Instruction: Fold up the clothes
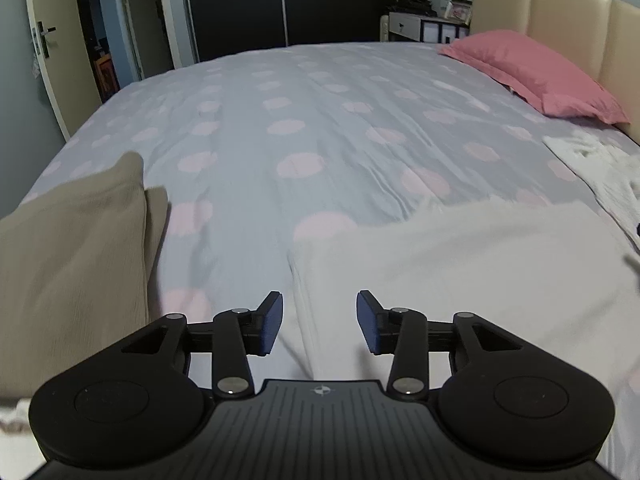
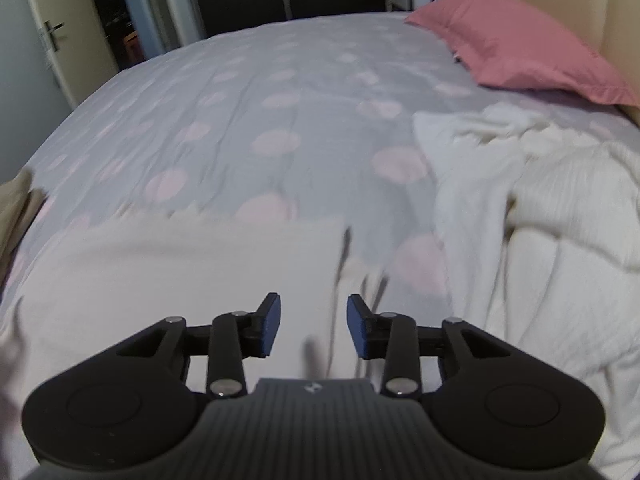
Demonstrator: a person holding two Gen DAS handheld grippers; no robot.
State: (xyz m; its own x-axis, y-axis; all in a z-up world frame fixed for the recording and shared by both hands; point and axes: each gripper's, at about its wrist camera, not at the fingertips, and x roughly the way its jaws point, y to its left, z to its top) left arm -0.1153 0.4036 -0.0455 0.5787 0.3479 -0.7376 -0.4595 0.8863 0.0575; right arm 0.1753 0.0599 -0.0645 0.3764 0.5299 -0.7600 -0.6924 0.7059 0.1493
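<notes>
A white garment [image 1: 460, 264] lies flat on the bed, folded over, with its left edge under my left gripper [image 1: 319, 322]. That gripper stands open above the cloth with nothing between its blue pads. In the right wrist view the same white garment [image 2: 180, 276] spreads to the left and below my right gripper [image 2: 313, 326], which hovers over its right edge. The right jaws are apart and empty. A tan folded garment [image 1: 72, 264] rests at the left of the bed. The picture is blurred near the right gripper.
The bed has a grey cover with pink dots [image 1: 296, 120]. A pink pillow [image 1: 536, 76] leans by the beige headboard [image 1: 560, 8]. A heap of crumpled white clothes [image 2: 552, 216] lies on the right. A door [image 1: 48, 52] and dark wardrobe stand beyond the bed.
</notes>
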